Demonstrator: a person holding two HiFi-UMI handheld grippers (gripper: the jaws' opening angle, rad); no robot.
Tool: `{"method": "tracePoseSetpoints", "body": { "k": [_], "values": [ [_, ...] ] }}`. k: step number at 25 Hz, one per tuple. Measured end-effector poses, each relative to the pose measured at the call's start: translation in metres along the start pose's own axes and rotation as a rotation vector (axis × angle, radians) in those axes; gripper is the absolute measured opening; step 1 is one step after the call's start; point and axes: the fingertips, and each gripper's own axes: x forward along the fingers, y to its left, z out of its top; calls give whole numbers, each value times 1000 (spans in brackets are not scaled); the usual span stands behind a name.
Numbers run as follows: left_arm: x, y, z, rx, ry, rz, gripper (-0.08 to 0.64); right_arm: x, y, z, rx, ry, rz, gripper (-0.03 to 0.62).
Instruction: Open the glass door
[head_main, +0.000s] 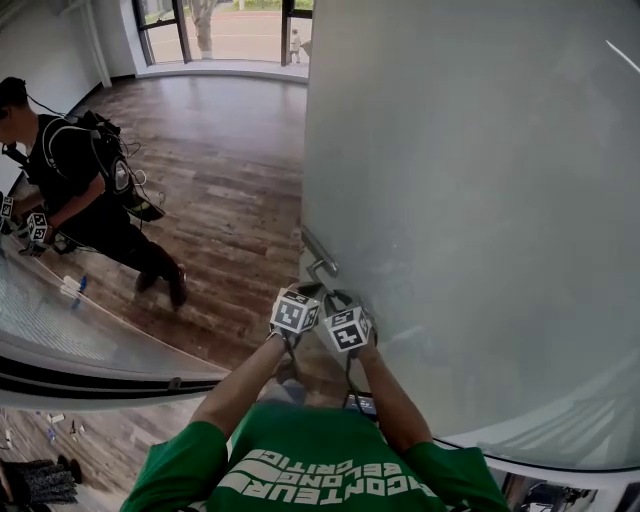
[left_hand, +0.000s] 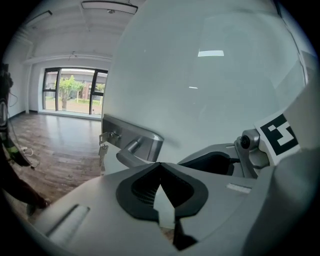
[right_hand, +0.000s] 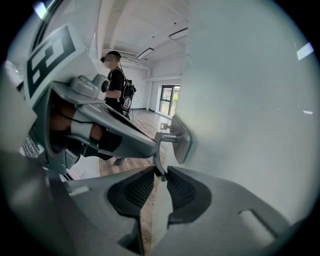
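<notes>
The frosted glass door fills the right side of the head view, its free edge running down the middle. A metal lever handle sits on that edge, and a key hangs from its lock plate. In the right gripper view, my right gripper is shut on the down-turned end of the handle. My left gripper is shut with nothing in it, pressed close beside the right gripper just below the handle. In the head view both grippers sit side by side under the lever.
A person in black holding grippers stands on the wooden floor at the left. A curved glass panel with a dark rail runs along the lower left. Tall windows close the far end of the room.
</notes>
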Motion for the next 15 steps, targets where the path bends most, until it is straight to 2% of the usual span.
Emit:
{"method": "tracePoseSetpoints", "body": {
  "k": [6, 10, 15],
  "values": [
    [24, -13, 17, 42, 11, -87, 17, -1, -36, 0, 29, 13, -44, 74],
    [31, -14, 24, 34, -15, -137, 17, 0, -58, -3, 52, 26, -72, 75],
    [37, -5, 38, 35, -31, -163, 17, 1, -91, -12, 68, 35, -114, 75]
  ]
}}
